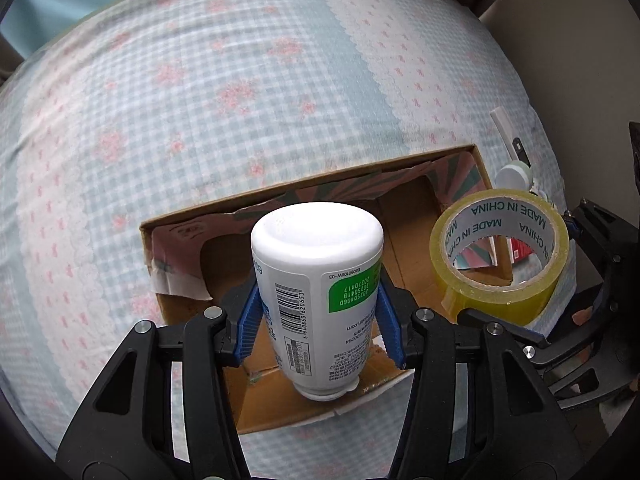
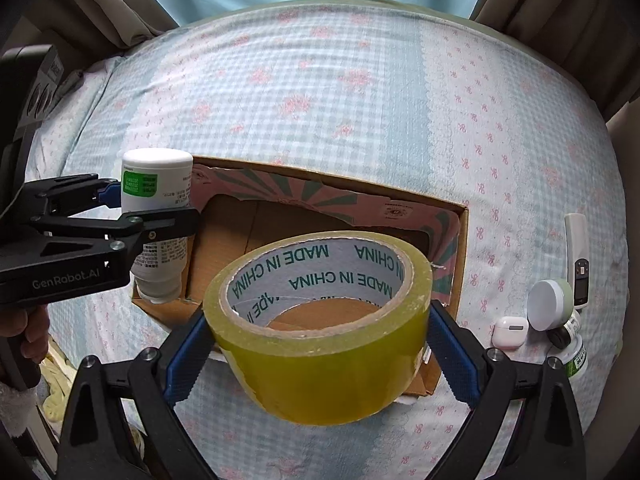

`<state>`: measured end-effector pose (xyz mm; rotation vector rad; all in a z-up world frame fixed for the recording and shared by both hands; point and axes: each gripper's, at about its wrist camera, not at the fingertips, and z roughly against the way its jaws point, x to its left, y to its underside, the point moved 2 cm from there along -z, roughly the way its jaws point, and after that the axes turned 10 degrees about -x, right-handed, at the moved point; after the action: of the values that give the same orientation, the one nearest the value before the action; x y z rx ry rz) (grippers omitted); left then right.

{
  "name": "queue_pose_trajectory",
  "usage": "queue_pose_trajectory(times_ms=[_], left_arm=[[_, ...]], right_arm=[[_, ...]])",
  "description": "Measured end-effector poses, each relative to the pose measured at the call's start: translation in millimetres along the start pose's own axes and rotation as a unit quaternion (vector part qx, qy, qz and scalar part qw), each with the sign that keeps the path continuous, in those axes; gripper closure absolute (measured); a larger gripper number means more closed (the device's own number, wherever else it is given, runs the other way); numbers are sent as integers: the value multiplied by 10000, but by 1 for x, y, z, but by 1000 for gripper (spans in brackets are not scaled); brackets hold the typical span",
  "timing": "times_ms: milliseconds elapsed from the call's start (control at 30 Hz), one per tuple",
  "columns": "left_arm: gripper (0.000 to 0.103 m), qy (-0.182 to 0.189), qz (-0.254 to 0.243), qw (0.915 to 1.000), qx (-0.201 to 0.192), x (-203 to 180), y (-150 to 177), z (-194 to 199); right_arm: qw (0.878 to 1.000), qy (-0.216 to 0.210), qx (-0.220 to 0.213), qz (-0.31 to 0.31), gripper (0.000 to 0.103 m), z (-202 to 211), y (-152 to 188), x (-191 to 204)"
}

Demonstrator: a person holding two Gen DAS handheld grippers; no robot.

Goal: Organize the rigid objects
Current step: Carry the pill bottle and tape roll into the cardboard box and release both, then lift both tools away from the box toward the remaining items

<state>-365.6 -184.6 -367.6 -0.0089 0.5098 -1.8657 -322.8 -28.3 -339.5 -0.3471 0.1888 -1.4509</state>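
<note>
My left gripper (image 1: 318,312) is shut on a white bottle (image 1: 318,280) with a green label, held upside down, cap toward me, over the left half of an open cardboard box (image 1: 404,256). The same white bottle (image 2: 158,208) and left gripper (image 2: 140,216) show at the left of the right wrist view. My right gripper (image 2: 320,340) is shut on a yellow tape roll (image 2: 320,344), its blue pads pressing both sides, held above the cardboard box (image 2: 460,264). The tape roll (image 1: 500,256) hangs over the box's right end in the left wrist view.
The box lies on a bed with a blue checked, pink-flowered sheet (image 2: 340,100). Right of the box lie a white earbud case (image 2: 509,332), a round white-lidded jar (image 2: 550,304), a small green-labelled bottle (image 2: 576,356) and a white remote-like device (image 2: 578,256). A person's hand (image 2: 34,328) grips the left handle.
</note>
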Motion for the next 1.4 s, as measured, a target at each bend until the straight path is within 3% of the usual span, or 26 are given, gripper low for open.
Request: queue_pose_trajectory(times_ms=[100,200,433,467,500,533,600,700,867,1200,1400], left_arm=[[57,-71,-318,9991,287,3,7,-30],[57,-177,-526,9970,540,9,17,-50],[56,-334,-742,9953,532,10,20,-64],[50,-354,-814,9952,420,8,19,-62],[16,-404,-876,9948,325,6,18,-59],[0,-494,-880,9946,242,6,16,-54],[0,-362,-616,9974,108,12,10,-46],[0,-308,-299,9990,116,20,8,-42],[0,-378,-181,9990,137,23,17,-35],[0,-485,-164,9987,-11,17,28,-3],[0,-562,-89,9981,-219,15,26,26]], right_arm=[[9968,-20,306,742,5,-36,3,9],[9859,20,613,1555,5,-67,14,22],[9866,-371,258,1569,4,-79,12,22],[9867,-441,239,1549,4,-79,11,21],[9867,-492,246,1526,4,-81,10,21],[9868,-523,157,1526,1,-81,9,20],[9808,-370,-276,1892,0,-76,11,19],[9733,-68,-237,2283,0,-72,18,14],[9835,89,39,1804,0,-65,27,-8],[9902,275,-76,1367,0,-42,24,-18],[9934,253,-186,1100,0,-20,23,-2]])
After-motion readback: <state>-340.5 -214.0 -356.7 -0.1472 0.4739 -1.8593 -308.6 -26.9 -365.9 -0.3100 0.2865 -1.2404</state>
